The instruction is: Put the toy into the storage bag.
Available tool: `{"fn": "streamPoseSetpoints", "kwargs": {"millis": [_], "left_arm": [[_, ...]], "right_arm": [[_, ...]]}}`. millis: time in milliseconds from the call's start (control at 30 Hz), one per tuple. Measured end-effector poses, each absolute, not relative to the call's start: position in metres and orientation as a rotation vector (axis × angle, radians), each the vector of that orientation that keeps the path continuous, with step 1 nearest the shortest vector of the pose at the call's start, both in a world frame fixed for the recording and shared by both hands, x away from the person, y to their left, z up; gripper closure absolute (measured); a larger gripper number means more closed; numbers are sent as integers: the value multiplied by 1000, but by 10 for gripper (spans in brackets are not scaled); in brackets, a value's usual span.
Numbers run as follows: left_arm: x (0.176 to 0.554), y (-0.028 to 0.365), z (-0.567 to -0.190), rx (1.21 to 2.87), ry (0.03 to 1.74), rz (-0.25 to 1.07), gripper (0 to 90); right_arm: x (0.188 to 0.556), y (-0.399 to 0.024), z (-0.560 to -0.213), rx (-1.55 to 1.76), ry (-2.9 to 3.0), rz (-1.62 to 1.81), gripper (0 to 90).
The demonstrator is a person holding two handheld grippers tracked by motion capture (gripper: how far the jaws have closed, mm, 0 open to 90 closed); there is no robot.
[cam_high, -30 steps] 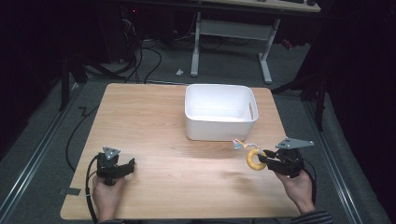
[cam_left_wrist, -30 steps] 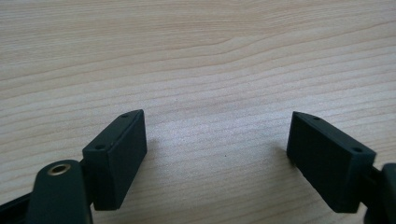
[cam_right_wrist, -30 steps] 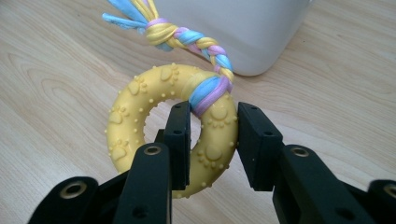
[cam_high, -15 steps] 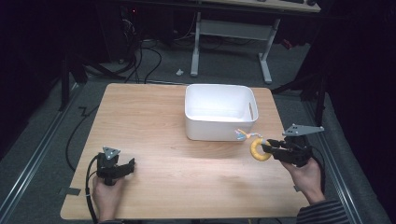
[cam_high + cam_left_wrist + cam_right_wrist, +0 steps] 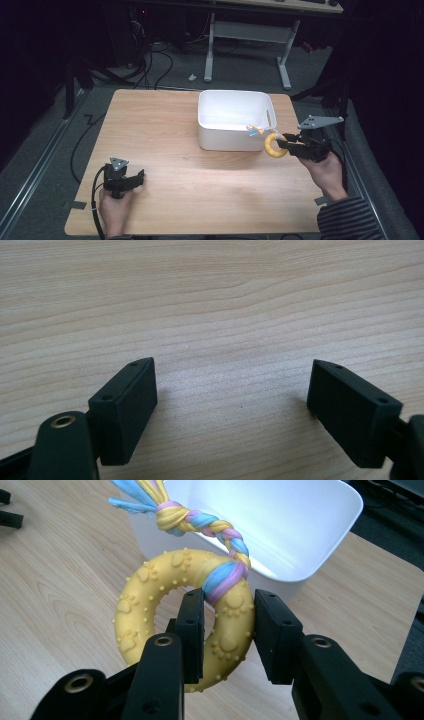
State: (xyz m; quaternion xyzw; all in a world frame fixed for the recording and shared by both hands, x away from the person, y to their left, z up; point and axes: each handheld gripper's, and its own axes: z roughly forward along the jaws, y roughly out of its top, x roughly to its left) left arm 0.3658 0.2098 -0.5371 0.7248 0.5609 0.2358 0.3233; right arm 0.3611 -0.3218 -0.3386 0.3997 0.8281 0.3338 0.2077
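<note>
High view shows the right gripper (image 5: 283, 144) at the table's three o'clock side, lifted clear of the wood and clamped on a yellow ring toy (image 5: 274, 145) whose braided rope tail (image 5: 255, 130) points toward eleven o'clock, over the near right corner of the white bin (image 5: 235, 142). In the right gripper view the jaws pinch one side of the ring (image 5: 185, 625), one jaw through its hole and one outside; the rope (image 5: 200, 522) hangs just at the bin's rim (image 5: 320, 545). The left gripper (image 5: 134, 179) rests at the table's (image 5: 160, 125) seven o'clock corner, jaws wide apart over bare wood, holding nothing.

By my reading, the step in hand is carrying the toy to the bin. The next move calls for travelling on toward eleven o'clock until the whole ring clears the bin wall, then letting go.
</note>
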Motion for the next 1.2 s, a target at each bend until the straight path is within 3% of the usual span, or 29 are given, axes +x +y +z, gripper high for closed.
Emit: {"fn": "streamPoseSetpoints", "kwargs": {"millis": [300, 1200], "left_arm": [[366, 209, -537, 1901, 1474, 626, 205], [367, 208, -537, 1905, 1470, 622, 207]], "right_arm": [[393, -313, -316, 1115, 2305, 922, 670], [467, -273, -315, 1210, 2310, 880, 668]]}}
